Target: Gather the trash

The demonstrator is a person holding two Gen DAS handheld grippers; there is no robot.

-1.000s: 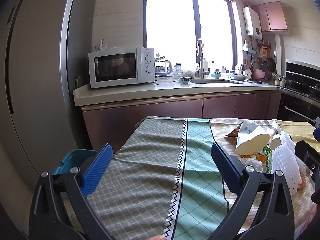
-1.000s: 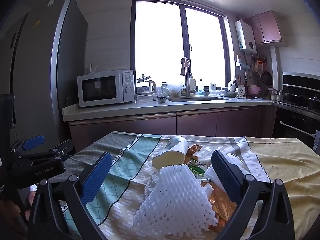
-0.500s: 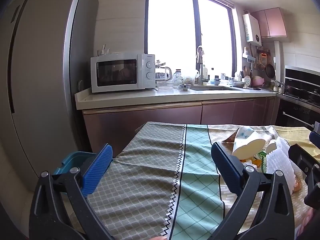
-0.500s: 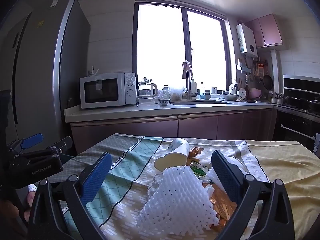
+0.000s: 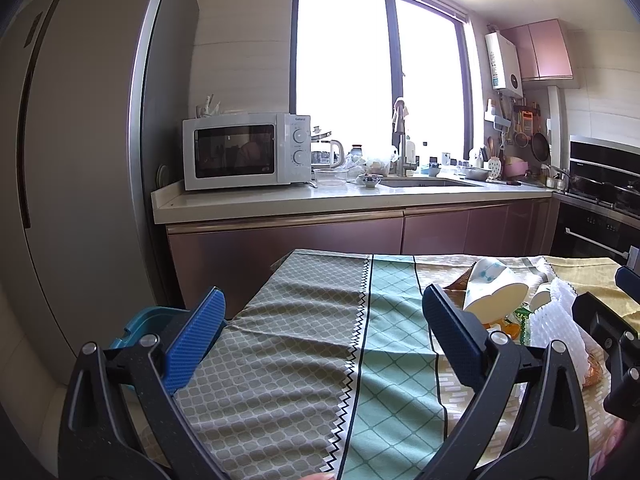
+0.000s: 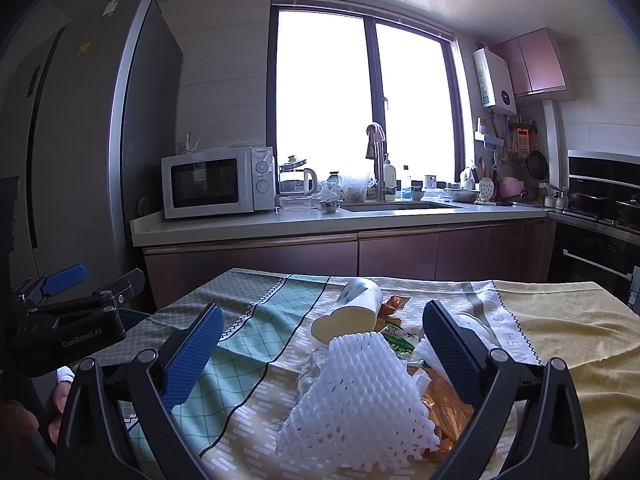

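Observation:
A heap of trash lies on the tablecloth: a white foam net sleeve (image 6: 360, 396), a tipped paper cup (image 6: 350, 312), a green wrapper (image 6: 400, 342) and brown-orange wrappers (image 6: 444, 408). My right gripper (image 6: 320, 354) is open and empty, above the foam net. My left gripper (image 5: 324, 338) is open and empty over bare cloth, left of the heap. The cup (image 5: 494, 290) and foam net (image 5: 556, 326) also show in the left wrist view. A teal bin (image 5: 150, 322) sits beside the table's left edge.
The table is covered by a patterned cloth (image 5: 304, 344) and a yellow cloth (image 6: 568, 328) on the right. Behind stand a fridge (image 5: 80, 160), a counter with a microwave (image 5: 244, 152) and sink (image 5: 428, 182), and an oven (image 6: 600, 240).
Both grippers have risen and tilted up slightly, so the table and trash sit lower in view. Both stay open and empty.

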